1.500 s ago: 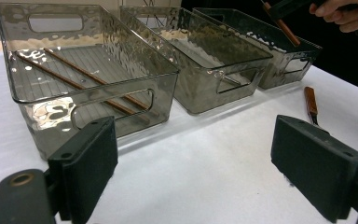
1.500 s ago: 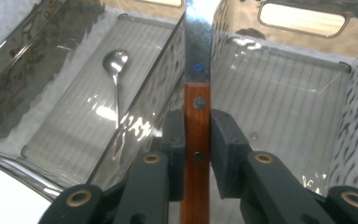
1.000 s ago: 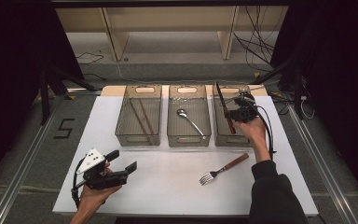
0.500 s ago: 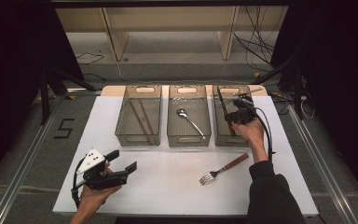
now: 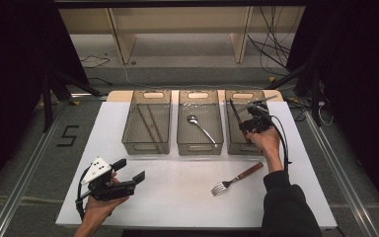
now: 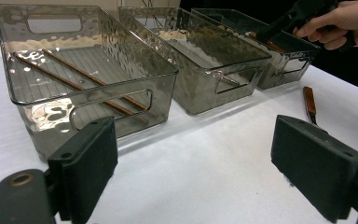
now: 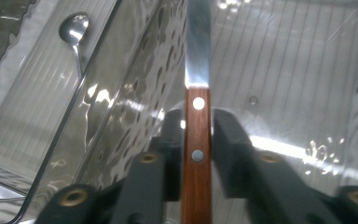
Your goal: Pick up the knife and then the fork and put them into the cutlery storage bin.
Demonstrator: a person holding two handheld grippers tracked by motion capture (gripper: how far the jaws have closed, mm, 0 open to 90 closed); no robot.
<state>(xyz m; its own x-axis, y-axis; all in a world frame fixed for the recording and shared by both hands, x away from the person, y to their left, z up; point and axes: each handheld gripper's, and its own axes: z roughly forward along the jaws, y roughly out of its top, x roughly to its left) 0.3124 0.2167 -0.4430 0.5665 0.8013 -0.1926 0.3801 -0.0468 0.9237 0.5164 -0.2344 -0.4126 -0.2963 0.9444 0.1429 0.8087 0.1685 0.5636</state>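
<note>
Right gripper (image 7: 196,140), upper right of the high view, clamps a knife (image 7: 197,121) over the right bin (image 5: 233,143). Left gripper (image 5: 128,170), lower left, rests with jaws apart. Fork (image 5: 234,178) lies on the table (image 5: 177,197).

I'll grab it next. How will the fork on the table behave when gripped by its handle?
The fork looks rigid: metal tines, wooden handle. It lies flat, so it probably won't roll. The tine end may tip down.

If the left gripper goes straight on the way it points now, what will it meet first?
Probably the near wall of the left bin, which holds chopsticks. The left gripper is open, with bare table between, though depth is uncertain.
</note>
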